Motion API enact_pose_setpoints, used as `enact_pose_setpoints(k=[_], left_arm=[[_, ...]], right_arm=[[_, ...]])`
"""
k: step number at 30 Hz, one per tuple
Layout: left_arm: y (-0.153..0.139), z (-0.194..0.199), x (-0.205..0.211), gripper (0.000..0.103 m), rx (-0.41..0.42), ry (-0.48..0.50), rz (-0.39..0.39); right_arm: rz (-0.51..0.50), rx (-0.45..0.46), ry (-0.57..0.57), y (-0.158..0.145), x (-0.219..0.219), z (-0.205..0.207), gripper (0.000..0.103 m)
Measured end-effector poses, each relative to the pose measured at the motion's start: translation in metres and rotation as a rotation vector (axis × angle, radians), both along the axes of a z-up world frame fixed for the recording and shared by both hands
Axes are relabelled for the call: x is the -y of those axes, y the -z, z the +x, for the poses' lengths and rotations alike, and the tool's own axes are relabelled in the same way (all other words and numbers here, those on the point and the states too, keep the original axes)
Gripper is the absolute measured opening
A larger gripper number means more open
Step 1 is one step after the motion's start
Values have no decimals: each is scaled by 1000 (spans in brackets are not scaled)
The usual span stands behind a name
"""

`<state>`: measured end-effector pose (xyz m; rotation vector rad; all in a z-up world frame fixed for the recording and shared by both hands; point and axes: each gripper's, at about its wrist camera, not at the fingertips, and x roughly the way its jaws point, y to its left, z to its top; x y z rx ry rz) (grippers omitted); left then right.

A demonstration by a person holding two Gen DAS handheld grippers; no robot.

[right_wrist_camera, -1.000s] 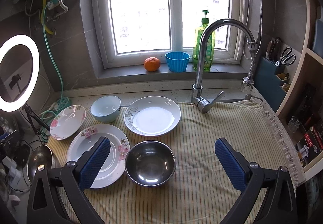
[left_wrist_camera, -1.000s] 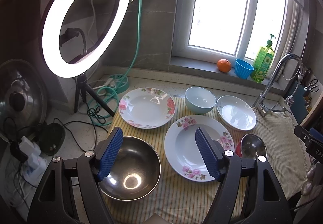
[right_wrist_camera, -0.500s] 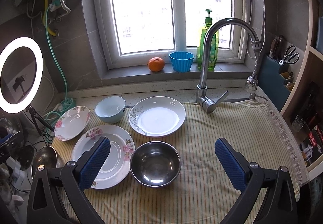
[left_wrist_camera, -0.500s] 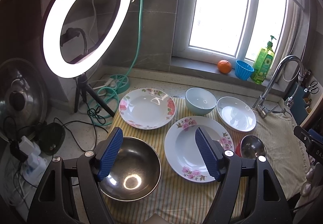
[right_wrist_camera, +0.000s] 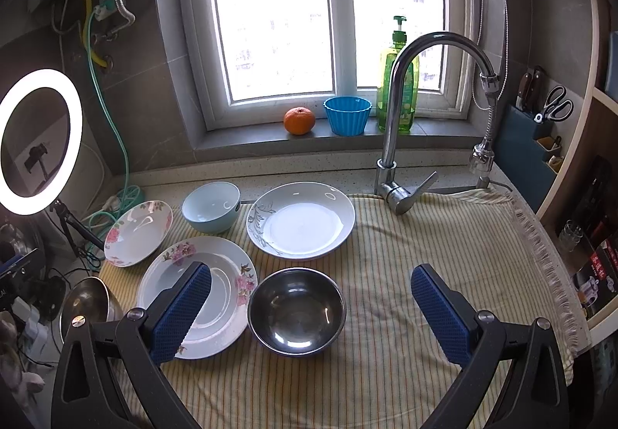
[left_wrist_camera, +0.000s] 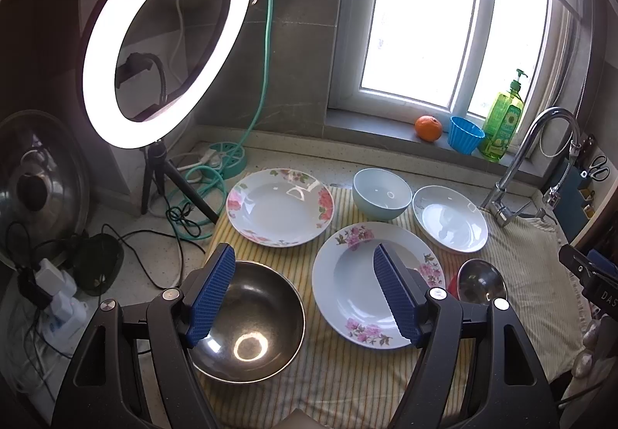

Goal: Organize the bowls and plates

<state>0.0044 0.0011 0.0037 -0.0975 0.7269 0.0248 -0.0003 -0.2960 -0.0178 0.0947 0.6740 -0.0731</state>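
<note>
Right gripper (right_wrist_camera: pixel 311 307): we see its jaws spread wide and empty above the small steel bowl (right_wrist_camera: pixel 296 311). Left gripper (left_wrist_camera: pixel 305 291): likewise spread, empty, between the large steel bowl (left_wrist_camera: pixel 251 320) and the floral plate (left_wrist_camera: pixel 359 286).

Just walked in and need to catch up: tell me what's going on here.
A person holds a gripper in each hand over a striped cloth by the faucet. Both the left gripper and right gripper are open and hold nothing. Three plates, a blue bowl and two steel bowls lie spread out singly; nothing is stacked yet. The small steel bowl sits between the right gripper's fingers.
</note>
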Motion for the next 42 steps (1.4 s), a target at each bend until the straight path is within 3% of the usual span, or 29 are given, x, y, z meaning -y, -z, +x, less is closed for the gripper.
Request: enact_pose_setpoints(k=[30, 42], left_arm=[[0, -1, 4, 74, 0, 1, -1], [15, 7, 4, 74, -40, 13, -23]], right_arm=[[-2, -6, 1, 0, 1, 2, 102], [-22, -18, -13, 7, 0, 8, 102]])
